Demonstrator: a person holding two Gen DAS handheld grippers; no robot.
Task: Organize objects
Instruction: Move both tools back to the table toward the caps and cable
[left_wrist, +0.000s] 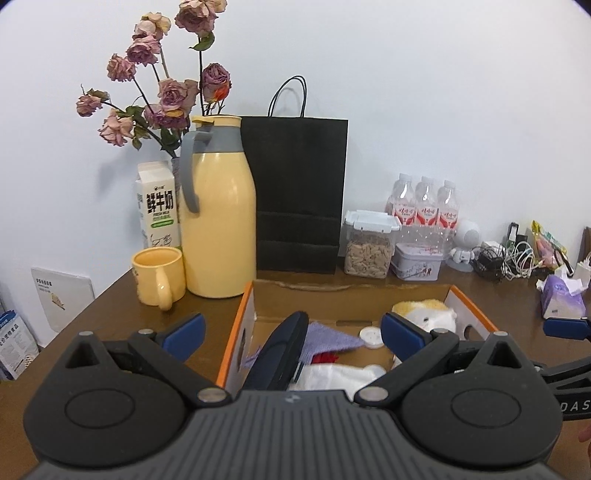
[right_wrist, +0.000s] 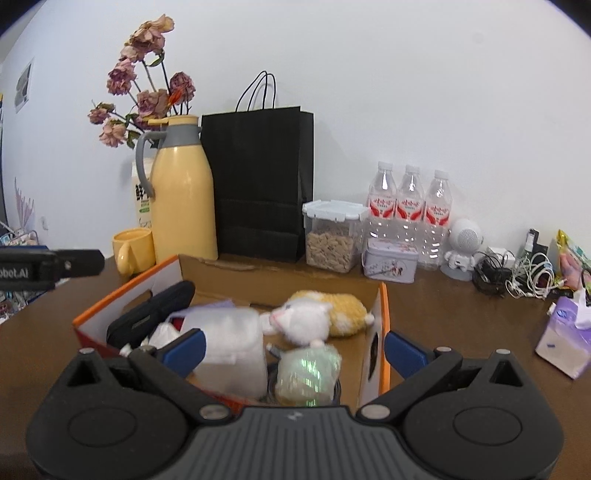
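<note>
An open cardboard box with an orange rim (left_wrist: 236, 325) (right_wrist: 384, 314) sits on the brown table. Inside it, a dark case (left_wrist: 280, 350) (right_wrist: 151, 314) leans on the left wall. With it are a purple cloth (left_wrist: 328, 338), a white round cap (left_wrist: 371, 336), a white and yellow plush cat (right_wrist: 310, 321) (left_wrist: 424, 314), a white soft pack (right_wrist: 232, 343) and a shiny pale ball (right_wrist: 308, 373). My left gripper (left_wrist: 293, 336) is open over the box's left part, holding nothing. My right gripper (right_wrist: 294, 350) is open at the box's near right corner, also holding nothing.
Along the back wall stand a yellow thermos (left_wrist: 218, 225), a yellow mug (left_wrist: 159, 277), a milk carton (left_wrist: 157, 206), dried roses, a black paper bag (left_wrist: 299, 192), a nut jar (left_wrist: 369, 243), a tin (left_wrist: 417, 260), water bottles (right_wrist: 410, 210), tangled cables (right_wrist: 517, 273) and a tissue pack (right_wrist: 565, 339).
</note>
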